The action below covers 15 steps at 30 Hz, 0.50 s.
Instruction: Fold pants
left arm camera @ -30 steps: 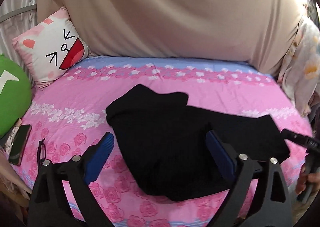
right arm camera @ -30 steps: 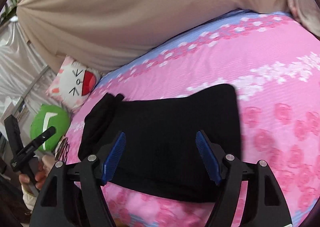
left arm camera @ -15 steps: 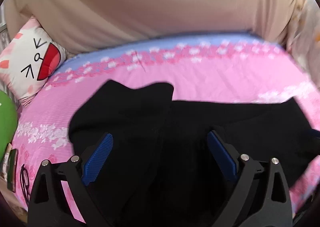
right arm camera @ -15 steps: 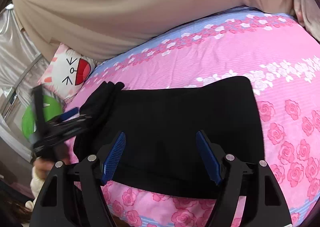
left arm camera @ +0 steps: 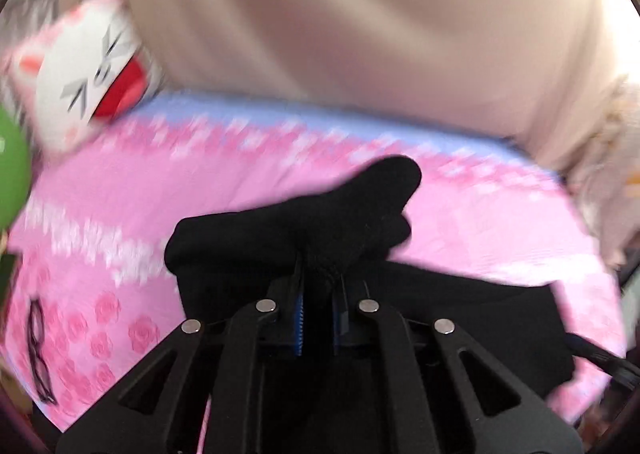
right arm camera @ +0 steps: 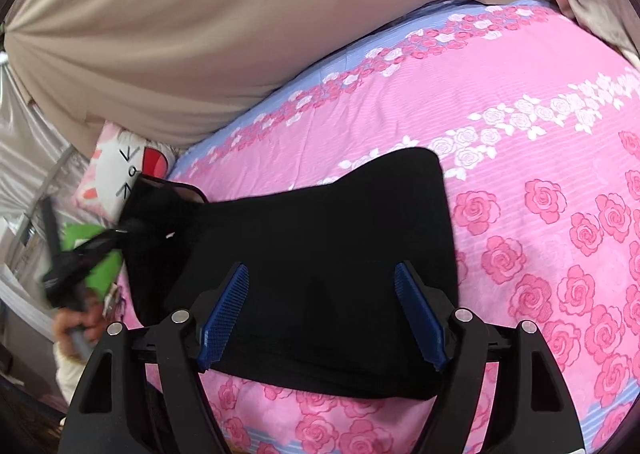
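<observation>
Two fingers of the left gripper (left arm camera: pixel 320 286) clench a lifted end of the pants (right arm camera: pixel 320 254) on the bed (right arm camera: pixel 520 114); the right gripper (right arm camera: pixel 320 308) hovers released above them. Likely mid-fold: next, carry that end across and lay it flat.

The pants (right arm camera: pixel 320 254) are matt black cloth, soft and finely knit. The bed (right arm camera: pixel 540 142) wears a smooth cotton-like sheet printed with roses, faintly ribbed. Behind its far edge hangs a beige curtain (right arm camera: pixel 200 34) — plain matt fabric in loose folds. The right gripper (right arm camera: pixel 320 310) is matt black plastic with shiny metal pins and ridged blue rubbery pads (right arm camera: pixel 224 310). The cat-face pillow (left arm camera: pixel 88 74) looks plush.
</observation>
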Each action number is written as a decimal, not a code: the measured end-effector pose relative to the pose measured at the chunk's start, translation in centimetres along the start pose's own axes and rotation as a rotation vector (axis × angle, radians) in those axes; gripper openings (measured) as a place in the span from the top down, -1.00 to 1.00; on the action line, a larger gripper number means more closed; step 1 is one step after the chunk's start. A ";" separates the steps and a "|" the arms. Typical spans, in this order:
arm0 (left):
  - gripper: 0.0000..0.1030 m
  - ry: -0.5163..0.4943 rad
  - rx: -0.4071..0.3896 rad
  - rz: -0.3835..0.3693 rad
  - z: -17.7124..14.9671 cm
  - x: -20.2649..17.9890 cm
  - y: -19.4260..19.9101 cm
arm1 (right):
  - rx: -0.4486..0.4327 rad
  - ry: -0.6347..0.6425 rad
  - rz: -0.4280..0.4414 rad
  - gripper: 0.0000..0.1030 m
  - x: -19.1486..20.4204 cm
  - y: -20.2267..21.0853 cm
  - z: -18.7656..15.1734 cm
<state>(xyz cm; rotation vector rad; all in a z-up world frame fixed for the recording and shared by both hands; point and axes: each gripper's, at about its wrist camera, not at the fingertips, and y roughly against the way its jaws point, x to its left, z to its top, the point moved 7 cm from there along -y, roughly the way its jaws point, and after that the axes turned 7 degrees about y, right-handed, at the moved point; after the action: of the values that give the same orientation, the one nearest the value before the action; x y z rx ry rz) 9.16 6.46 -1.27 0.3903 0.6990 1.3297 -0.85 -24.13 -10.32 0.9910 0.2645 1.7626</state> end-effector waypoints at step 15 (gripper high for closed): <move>-0.08 -0.210 0.341 -0.312 -13.4 -14.5 -0.9 | -0.074 -0.100 -0.058 -0.44 -6.0 4.8 -1.1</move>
<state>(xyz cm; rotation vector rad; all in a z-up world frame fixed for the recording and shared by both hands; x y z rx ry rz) -0.21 -9.53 -8.30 0.6560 0.7752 0.8607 -4.23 -31.07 -11.13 1.0053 0.1624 1.6532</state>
